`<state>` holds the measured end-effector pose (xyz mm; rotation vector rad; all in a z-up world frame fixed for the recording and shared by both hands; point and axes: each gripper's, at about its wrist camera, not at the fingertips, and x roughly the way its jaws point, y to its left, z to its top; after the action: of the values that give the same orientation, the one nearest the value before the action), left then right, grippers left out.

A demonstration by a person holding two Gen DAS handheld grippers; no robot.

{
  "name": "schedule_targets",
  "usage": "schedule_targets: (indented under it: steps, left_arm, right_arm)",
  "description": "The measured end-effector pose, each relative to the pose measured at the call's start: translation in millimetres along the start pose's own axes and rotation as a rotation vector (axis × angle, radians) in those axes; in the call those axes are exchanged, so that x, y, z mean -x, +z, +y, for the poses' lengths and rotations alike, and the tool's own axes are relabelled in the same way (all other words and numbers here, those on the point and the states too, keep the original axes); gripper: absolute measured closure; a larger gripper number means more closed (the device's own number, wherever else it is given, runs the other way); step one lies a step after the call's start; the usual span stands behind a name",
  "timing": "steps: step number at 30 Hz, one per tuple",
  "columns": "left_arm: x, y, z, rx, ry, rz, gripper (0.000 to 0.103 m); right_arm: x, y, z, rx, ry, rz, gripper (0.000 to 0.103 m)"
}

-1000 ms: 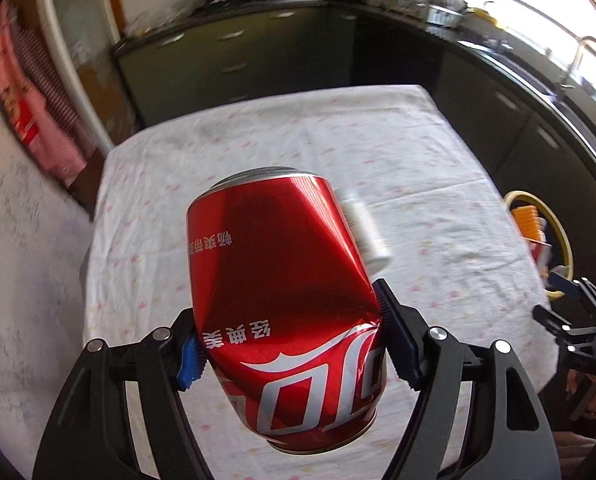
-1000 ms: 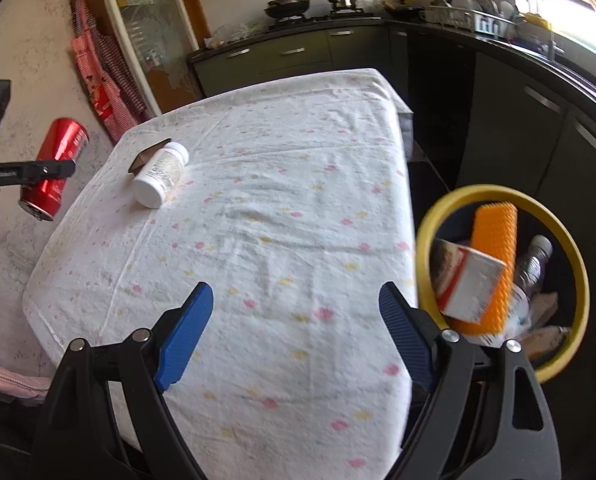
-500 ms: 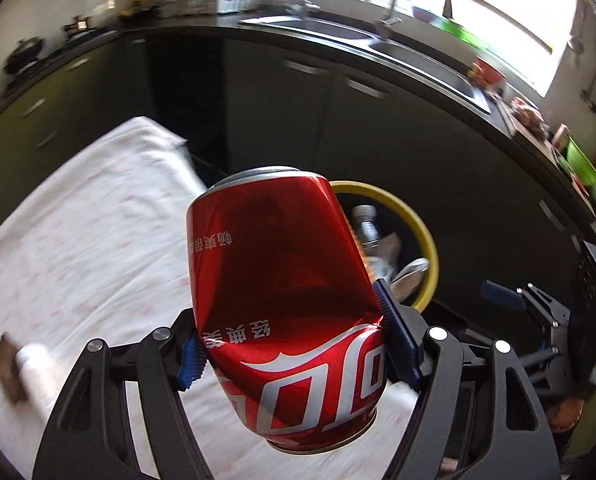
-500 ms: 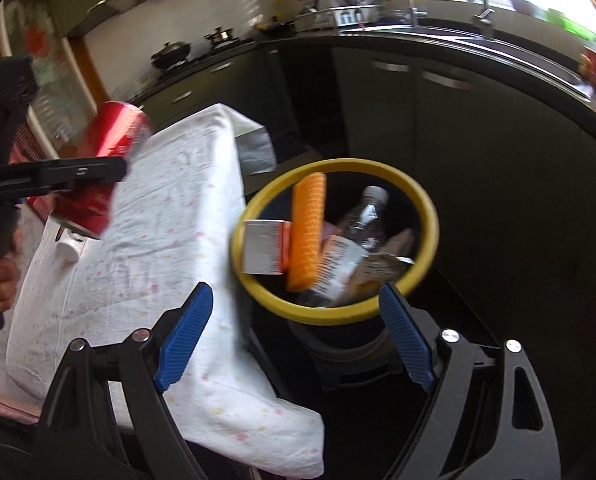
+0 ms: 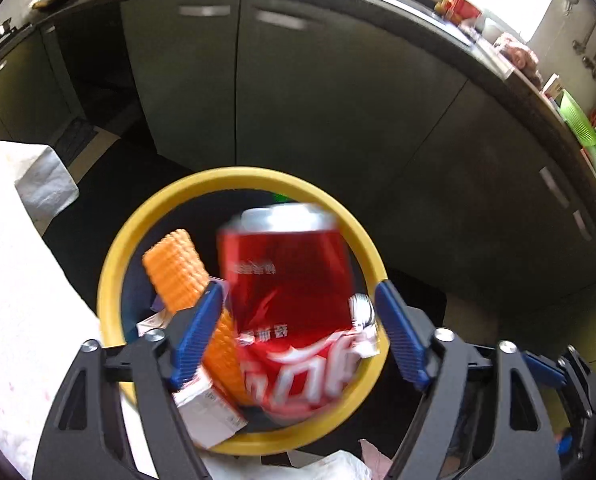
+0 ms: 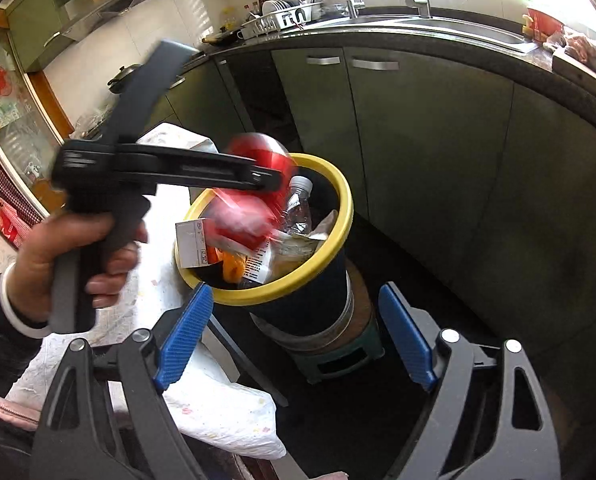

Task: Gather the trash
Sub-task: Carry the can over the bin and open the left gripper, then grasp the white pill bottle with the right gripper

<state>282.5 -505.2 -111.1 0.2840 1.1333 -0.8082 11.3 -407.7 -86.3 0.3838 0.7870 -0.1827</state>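
A dented red cola can [image 5: 290, 308] is blurred and loose between the jaws of my left gripper [image 5: 298, 336], which are opening; both blue pads [image 5: 196, 336] stand clear of its sides. It hangs right over the yellow-rimmed black trash bin [image 5: 114, 280]. In the right wrist view the can [image 6: 258, 152] shows at the bin's rim [image 6: 338, 240], beside the tip of the left gripper [image 6: 274, 180], which a hand [image 6: 58, 256] holds. My right gripper [image 6: 294, 340] is open and empty, in front of the bin.
The bin holds an orange ridged piece [image 5: 176, 268], a white carton [image 5: 210, 412] and a plastic bottle [image 6: 298, 204]. It stands on a low stool [image 6: 338, 356]. The cloth-covered table [image 6: 218, 412] lies to its left. Dark green cabinets [image 6: 418, 140] and a counter with a sink stand behind.
My left gripper swung from above the table to over the bin, its jaws widened and the can slipped free of the pads. The right gripper turned from the table toward the bin.
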Motion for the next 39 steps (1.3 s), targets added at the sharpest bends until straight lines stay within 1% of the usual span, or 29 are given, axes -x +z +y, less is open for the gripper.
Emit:
schedule_targets:
  steps: [2,4,7,10,11,13,15,16,19,21,24,25,26,27,28,29,31,34,35,39]
  left_arm:
    - [-5,3,0,0.018,0.006,0.009,0.022]
    - [5,1,3,0.035,-0.006,-0.010,0.022]
    - [41,-11,13,0.050,0.000,-0.094,0.021]
    - [94,-39,26,0.082,0.011,-0.204,0.019]
    - [115,-53,33,0.095,0.011,-0.249,0.016]
    - [153,-80,48,0.121,0.030,-0.325,0.014]
    - [194,-113,67,0.157,0.061,-0.400,0.008]
    - [209,-127,76,0.171,0.077,-0.420,0.008]
    - [257,-179,118,0.253,0.166,-0.484,0.005]
    - [282,-214,144,0.308,0.236,-0.507,0.005]
    - [320,-275,182,0.405,0.402,-0.530,0.005]
    - [327,-289,191,0.424,0.444,-0.528,0.005]
    - [334,-305,203,0.439,0.483,-0.524,0.005]
    - [340,-321,212,0.457,0.529,-0.518,0.005]
    - [342,-330,218,0.468,0.552,-0.517,0.005]
    - [346,-344,226,0.482,0.580,-0.514,0.005]
    - [351,-362,237,0.495,0.600,-0.507,0.005]
    - [352,-381,249,0.515,0.591,-0.507,0.005]
    - [351,-384,252,0.515,0.581,-0.507,0.005]
    - [342,-384,252,0.496,0.574,-0.505,0.005]
  right_arm:
    - [0,-1,1,0.001,0.003,-0.002,0.022]
    - [2,-2,1,0.005,0.010,-0.003,0.022]
    - [3,-4,4,0.010,0.016,0.000,0.022]
    - [0,-4,7,0.019,0.036,0.005,0.021]
    - [-4,-3,11,0.023,0.045,0.011,0.021]
    - [-9,-2,21,0.037,0.058,0.021,0.021]
    - [-18,0,42,0.070,0.095,0.036,0.021]
    - [-21,2,51,0.081,0.111,0.041,0.021]
    - [-39,7,101,0.151,0.196,0.072,0.021]
    - [-56,11,148,0.219,0.258,0.105,0.021]
    - [-78,17,212,0.280,0.376,0.164,0.021]
    - [-88,20,241,0.303,0.429,0.193,0.021]
    - [-94,23,260,0.321,0.458,0.214,0.021]
    - [-101,26,285,0.345,0.483,0.238,0.022]
    - [-109,30,309,0.371,0.499,0.260,0.027]
    - [-115,32,326,0.388,0.501,0.278,0.031]
    - [-134,39,366,0.426,0.499,0.347,0.034]
    - [-160,42,400,0.453,0.460,0.445,0.040]
    - [-171,41,413,0.462,0.451,0.494,0.041]
    - [-190,31,429,0.483,0.392,0.579,0.043]
